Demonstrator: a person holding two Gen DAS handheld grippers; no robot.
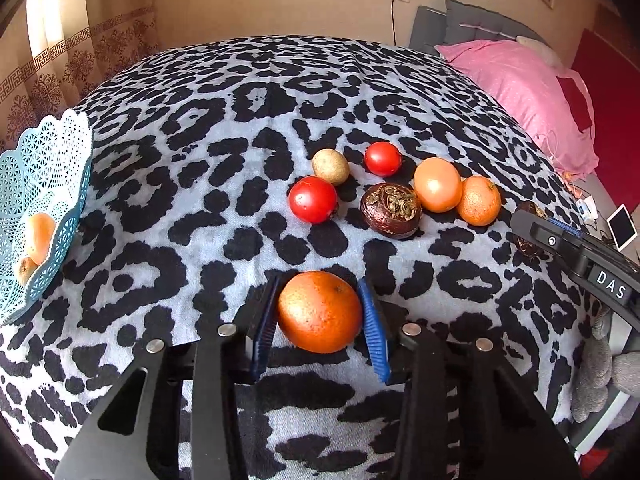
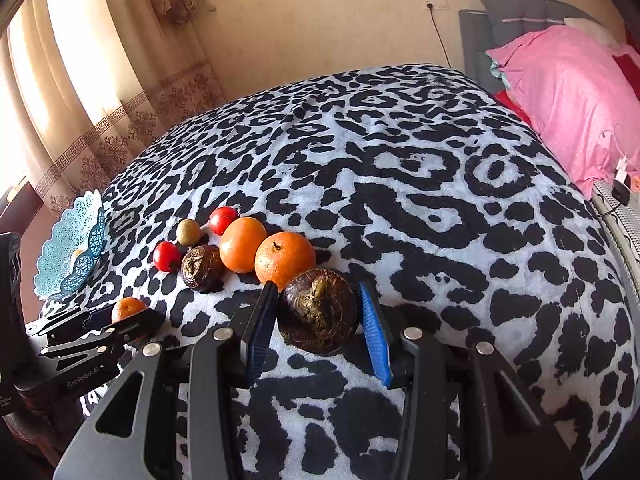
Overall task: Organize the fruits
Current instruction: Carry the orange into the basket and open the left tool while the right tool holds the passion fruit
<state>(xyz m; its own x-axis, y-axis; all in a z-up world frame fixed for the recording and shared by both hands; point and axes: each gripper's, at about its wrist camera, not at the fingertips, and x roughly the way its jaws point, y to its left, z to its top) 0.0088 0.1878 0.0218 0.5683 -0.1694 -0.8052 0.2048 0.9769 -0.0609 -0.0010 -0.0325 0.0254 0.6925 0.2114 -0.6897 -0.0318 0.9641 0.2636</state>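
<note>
Peeking through the pale blue lattice plastic basket [image 1: 44,184], cut off at the edge, are an orange fruit [image 1: 40,236] and a smaller brownish one [image 1: 25,270]. Left tongs [image 1: 320,320] pinch a round orange citrus [image 1: 320,312]; right tongs [image 2: 318,318] straddle a dark wrinkled brown fruit [image 2: 318,312], contact unclear

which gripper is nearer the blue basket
Left. The left gripper, fingers around an orange, sits closer to the blue basket; the right gripper is farther along the fruit row.

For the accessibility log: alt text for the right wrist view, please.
The right tongs straddle a dark brown wrinkled fruit on a leopard-print blanket. Behind it lie two oranges, another dark fruit, two red fruits and a tan one. At far left, the left tongs bracket an orange near a blue lattice basket.
</note>
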